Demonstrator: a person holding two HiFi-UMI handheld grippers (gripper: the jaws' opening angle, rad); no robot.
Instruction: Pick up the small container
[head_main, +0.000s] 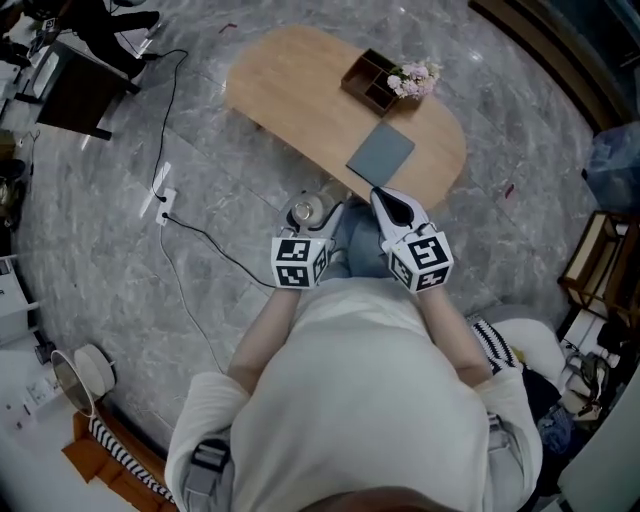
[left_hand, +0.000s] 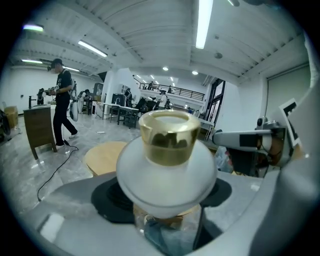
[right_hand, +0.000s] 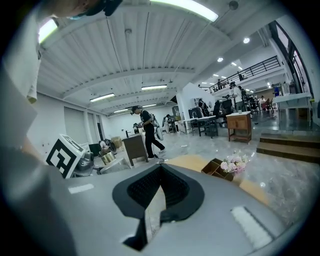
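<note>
Your left gripper is clamped on the small container, table beyond its tips. Right gripper pinched together, empty. Pickup looks done; next, hold level.

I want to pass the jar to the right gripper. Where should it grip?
Probably the gold top, from above: it stands upright, narrow and straight-sided, free over the wide white body of the jar, while the left gripper clamps the lower part. The right gripper, now shut, must open first.
</note>
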